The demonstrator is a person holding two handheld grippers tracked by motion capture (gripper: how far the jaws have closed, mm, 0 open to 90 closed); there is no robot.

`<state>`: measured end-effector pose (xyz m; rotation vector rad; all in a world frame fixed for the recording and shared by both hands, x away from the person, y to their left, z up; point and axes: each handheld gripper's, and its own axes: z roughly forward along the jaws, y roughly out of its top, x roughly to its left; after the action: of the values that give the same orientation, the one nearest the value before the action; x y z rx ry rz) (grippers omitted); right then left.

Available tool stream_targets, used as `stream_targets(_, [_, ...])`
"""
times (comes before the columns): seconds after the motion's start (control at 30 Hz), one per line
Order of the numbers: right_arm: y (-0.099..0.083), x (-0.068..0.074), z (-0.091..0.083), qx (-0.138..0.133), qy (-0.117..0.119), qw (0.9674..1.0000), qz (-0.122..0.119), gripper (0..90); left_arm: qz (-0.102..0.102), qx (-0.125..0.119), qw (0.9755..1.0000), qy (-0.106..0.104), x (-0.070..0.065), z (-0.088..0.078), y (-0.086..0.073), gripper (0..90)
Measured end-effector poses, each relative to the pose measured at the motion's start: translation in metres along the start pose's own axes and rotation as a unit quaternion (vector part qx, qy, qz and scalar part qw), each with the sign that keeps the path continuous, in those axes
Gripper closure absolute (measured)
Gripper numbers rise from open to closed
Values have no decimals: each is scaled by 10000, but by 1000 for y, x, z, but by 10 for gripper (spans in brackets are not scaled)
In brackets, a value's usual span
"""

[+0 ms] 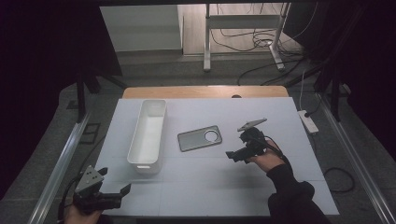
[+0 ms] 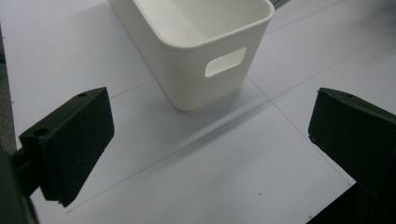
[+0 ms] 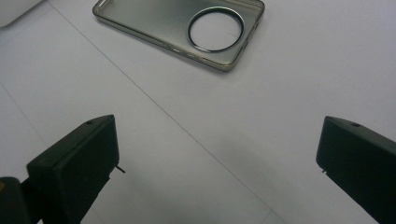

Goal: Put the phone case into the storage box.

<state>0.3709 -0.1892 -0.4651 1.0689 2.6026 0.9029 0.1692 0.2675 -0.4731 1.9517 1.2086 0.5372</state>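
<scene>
A grey translucent phone case (image 1: 199,138) with a round camera cutout lies flat near the middle of the white table; in the right gripper view the phone case (image 3: 182,25) sits ahead of the jaws. My right gripper (image 1: 236,151) is open, just right of the case and apart from it, with nothing between its jaws. A long white bin (image 1: 148,135) stands left of the case, empty. My left gripper (image 1: 114,182) is open at the table's front left corner, facing the bin (image 2: 196,51), whose near end with a handle slot lies ahead.
The white table top (image 1: 210,186) has bare room along its front. A wooden edge (image 1: 205,91) runs along the back. A power strip (image 1: 308,121) lies off the right side. Metal rails flank the table, and a stand with cables sits on the floor behind.
</scene>
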Motion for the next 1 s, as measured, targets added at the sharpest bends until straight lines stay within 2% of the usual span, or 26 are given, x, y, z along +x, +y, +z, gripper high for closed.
stream_targets(0.27, [9, 5, 9, 86, -13, 9999, -70, 0, 0, -9, 10000, -9, 0, 0, 0, 13])
stream_targets(1.0, [30, 10, 28, 142, 20, 9999, 77, 0, 21, -18, 10000, -49, 0, 0, 0, 13])
